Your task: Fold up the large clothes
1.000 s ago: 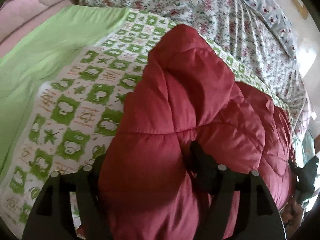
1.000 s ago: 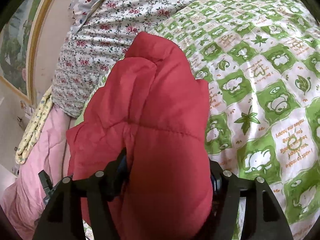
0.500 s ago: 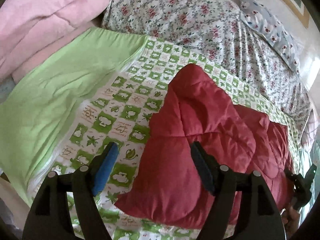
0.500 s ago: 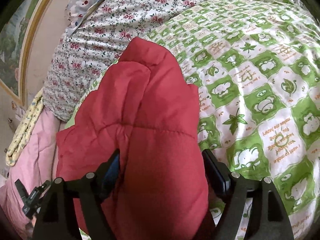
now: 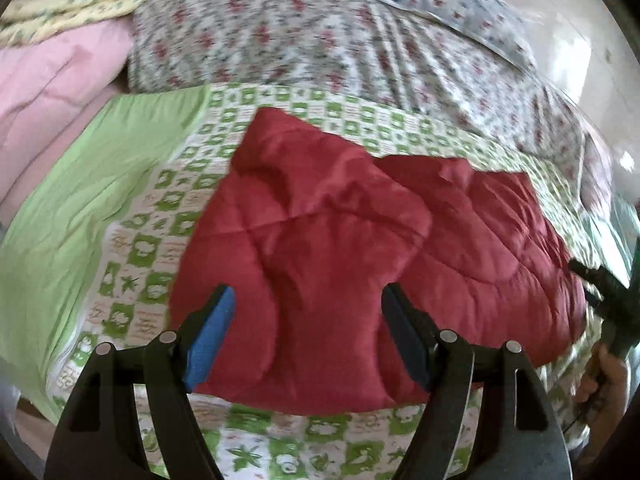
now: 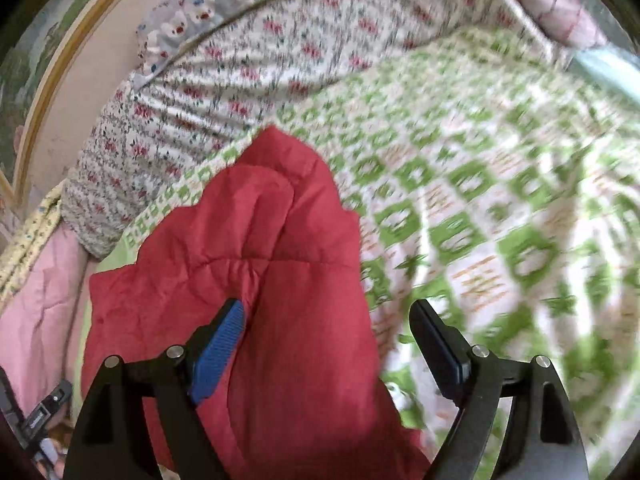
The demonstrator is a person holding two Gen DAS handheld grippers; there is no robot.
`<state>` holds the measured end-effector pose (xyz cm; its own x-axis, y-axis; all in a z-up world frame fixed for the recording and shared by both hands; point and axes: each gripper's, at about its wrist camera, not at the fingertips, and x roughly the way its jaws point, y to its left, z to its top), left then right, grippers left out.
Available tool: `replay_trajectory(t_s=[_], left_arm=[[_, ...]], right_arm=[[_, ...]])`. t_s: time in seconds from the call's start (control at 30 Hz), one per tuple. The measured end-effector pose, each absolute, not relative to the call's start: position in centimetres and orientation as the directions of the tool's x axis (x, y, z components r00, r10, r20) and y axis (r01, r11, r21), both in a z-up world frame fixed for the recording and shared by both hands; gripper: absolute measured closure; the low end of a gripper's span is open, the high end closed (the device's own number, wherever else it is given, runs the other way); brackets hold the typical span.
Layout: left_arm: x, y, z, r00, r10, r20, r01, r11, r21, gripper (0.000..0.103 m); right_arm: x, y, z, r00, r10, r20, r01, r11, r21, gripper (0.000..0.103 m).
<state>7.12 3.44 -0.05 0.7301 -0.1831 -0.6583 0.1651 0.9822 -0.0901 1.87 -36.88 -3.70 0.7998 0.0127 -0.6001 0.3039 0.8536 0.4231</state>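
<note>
Left wrist view shows a red quilted jacket (image 5: pixel 340 216), puffy and folded over itself, lying on the green-checked bedspread (image 5: pixel 136 248). Both the left claw (image 5: pixel 308 336) and right claw (image 6: pixel 324 340) are released, jaws spread above it. A floral quilt (image 5: pixel 320 36) and pink blanket (image 5: pixel 52 92) lie beyond.
</note>
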Motion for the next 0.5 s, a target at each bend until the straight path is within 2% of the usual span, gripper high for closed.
replay_trajectory(t_s=[0.13,0.23,0.37,0.5], left_arm=[[6.9,2.2,0.0,0.731,-0.204,-0.651,0.203,0.976,-0.079,0.028],[6.8,1.6,-0.2,0.73,-0.219,-0.648,0.222,0.972,-0.078,0.028],[6.9,1.3,-0.9,0.729,-0.217,-0.649,0.231,0.971,-0.066,0.028],[7.7,1.3,-1.6,0.711,-0.236,-0.662,0.234,0.968,-0.093,0.028]], right_arm=[[0.9,-34.3,-1.2,0.827,0.005,-0.562,0.228,0.912,0.342,0.016],[1.4,-31.0,0.3,0.833,0.059,-0.55,0.119,0.952,0.282,0.016],[3.6,-27.1,0.3,0.802,0.16,-0.576,-0.005,0.965,0.261,0.017],[6.2,-24.0,-0.8,0.754,0.192,-0.629,-0.075,0.975,0.208,0.017]])
